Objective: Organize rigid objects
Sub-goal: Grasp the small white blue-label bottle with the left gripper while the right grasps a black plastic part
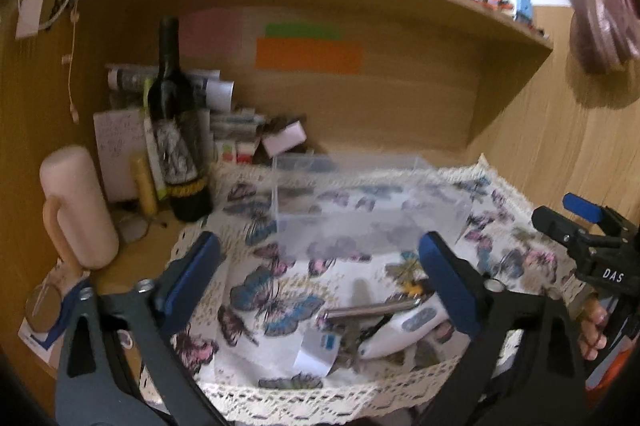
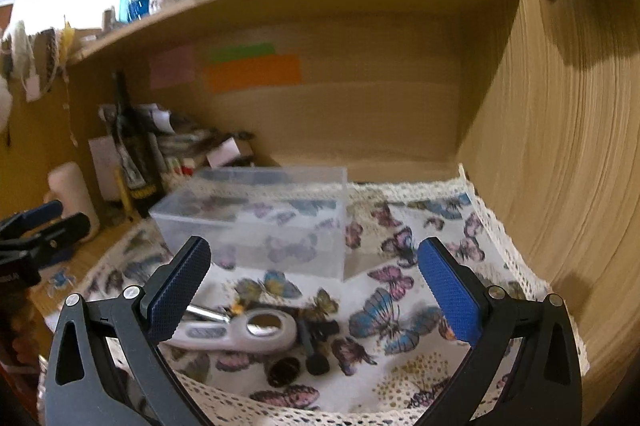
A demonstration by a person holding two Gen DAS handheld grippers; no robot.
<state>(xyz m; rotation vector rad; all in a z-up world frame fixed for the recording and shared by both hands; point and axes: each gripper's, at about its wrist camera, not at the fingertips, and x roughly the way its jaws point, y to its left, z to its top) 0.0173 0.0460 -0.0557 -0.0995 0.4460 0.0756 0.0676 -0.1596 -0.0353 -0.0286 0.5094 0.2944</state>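
**Nothing in the box yet: sorting had not begun**

We found the clear plastic box point(image 2: 256, 222) standing on the butterfly-print cloth point(image 2: 400, 266) toward the back of the desk nook, and as far as we could see through its walls it held nothing. The small rigid things still lay in a loose cluster on the cloth in front of it, near the lace edge: a white tool with a ring-shaped head point(image 2: 248, 332), a metal clip or bar point(image 1: 372, 308) beside it, a slip of white paper point(image 1: 316, 350), and two or three dark little pieces point(image 2: 316, 362) we could not identify through the blur.

Our left gripper point(image 1: 320, 274) hung over the cloth with its jaws spread wide and nothing between them; the white tool lay just below and to the right of its opening. Our right gripper point(image 2: 312, 286) was likewise wide open and empty, poised above the same cluster with the box just beyond its fingertips.

We judged the task to be at its very start: no item gathered, every piece on the cloth still to be lifted and placed in the box. The wine bottle point(image 1: 176, 130) and clutter at the left looked like bystanders.
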